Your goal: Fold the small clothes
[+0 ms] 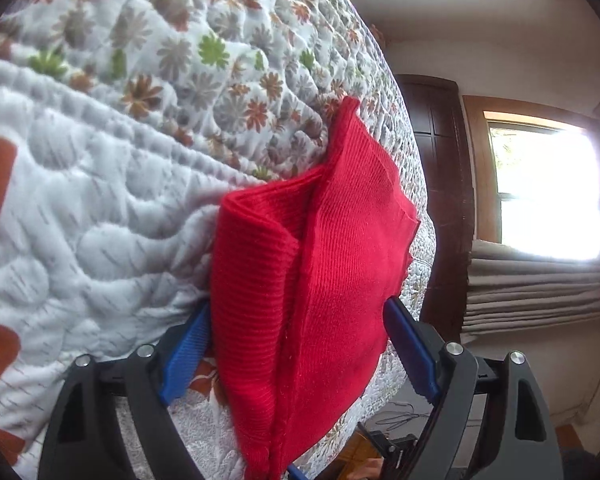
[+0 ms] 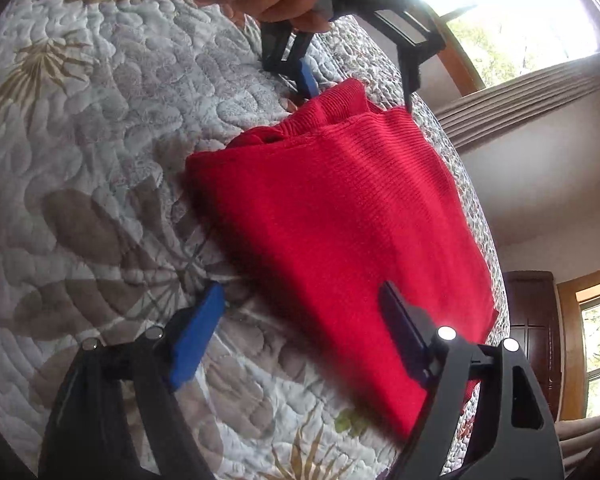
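Two views were given. From the left wrist, the left gripper [image 1: 296,344] was seen with jaws spread wide around a bunched edge of the red knit garment [image 1: 316,272], which lay folded on the floral quilted bed [image 1: 100,200]; no clamping was shown. From the right wrist, the right gripper [image 2: 304,336] was seen with jaws released over the garment's near edge. By judgement, both edges would best be pinched through all layers, then lifted evenly so the fold stays square.
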Tool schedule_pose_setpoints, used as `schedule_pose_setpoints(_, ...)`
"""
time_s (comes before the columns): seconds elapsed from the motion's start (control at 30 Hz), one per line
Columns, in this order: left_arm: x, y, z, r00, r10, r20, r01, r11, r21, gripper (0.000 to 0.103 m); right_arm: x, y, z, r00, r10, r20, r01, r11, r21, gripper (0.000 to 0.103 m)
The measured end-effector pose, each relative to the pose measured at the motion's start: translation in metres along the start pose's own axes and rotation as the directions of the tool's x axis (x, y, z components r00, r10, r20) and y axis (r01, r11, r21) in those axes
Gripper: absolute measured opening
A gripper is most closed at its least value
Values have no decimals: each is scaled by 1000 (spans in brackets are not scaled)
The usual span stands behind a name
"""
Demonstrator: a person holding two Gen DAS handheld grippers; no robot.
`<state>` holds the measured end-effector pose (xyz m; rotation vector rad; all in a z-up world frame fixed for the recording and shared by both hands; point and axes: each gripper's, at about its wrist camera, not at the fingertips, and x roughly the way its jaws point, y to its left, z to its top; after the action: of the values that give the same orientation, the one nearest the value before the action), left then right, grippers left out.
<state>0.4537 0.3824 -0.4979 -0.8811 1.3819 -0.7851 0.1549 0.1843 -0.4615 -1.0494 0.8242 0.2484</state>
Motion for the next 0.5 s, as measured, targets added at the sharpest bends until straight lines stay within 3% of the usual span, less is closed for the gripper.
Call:
schedule_pose_setpoints(0.13,8,-7,7,1000,-3,-5,4,1000,26,83,10,9,14,999,-36,31,35,999,14,77)
schedule_pose_setpoints(0.23,16,-13,10,1000,18,-24,-17,999,27,72,15,2,29,999,-15,47,12,998,64,74)
schedule_pose_setpoints(0.5,25,-17,21,990,97,-100,-96,995,16,60,28,-12,57,998,30,58,-40,982,186,68)
